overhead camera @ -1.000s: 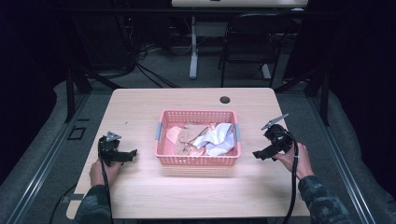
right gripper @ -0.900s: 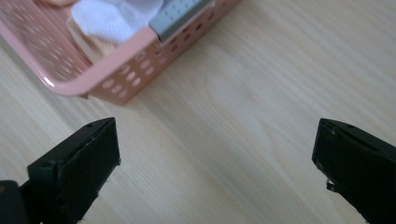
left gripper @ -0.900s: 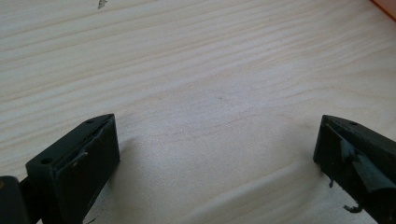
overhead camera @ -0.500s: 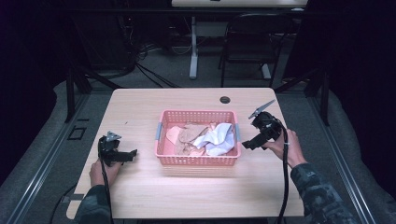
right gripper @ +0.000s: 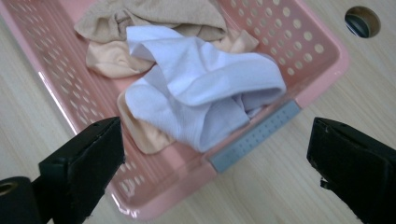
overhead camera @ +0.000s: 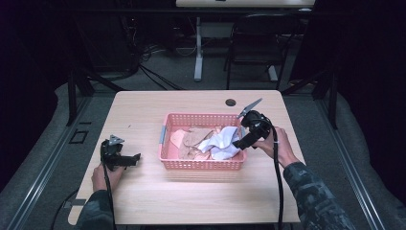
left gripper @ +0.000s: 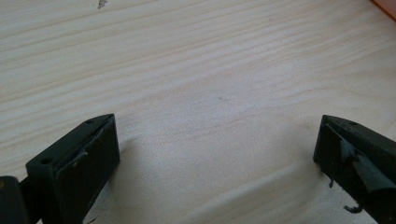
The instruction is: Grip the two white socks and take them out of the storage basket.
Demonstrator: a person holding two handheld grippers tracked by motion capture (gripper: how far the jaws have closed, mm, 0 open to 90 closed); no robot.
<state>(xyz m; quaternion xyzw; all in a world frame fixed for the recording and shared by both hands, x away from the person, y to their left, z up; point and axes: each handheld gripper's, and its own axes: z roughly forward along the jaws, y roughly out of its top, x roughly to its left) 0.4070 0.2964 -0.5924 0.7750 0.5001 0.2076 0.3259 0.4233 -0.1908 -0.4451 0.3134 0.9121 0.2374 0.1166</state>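
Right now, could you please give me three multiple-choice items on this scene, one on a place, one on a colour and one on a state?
1. Where is the right gripper?
A. over the right end of the basket
B. by the table's left edge
C. over the floor

2. What colour is the basket?
A. blue
B. pink
C. black

3. How do the left gripper fingers stand?
A. shut on a cloth
B. shut on nothing
C. wide apart over bare table

Answers:
1 A, the high view shows it reaching over the basket's right end toward the white cloth.
2 B, its perforated walls are pink.
3 C, the left gripper view shows bare wood between them.
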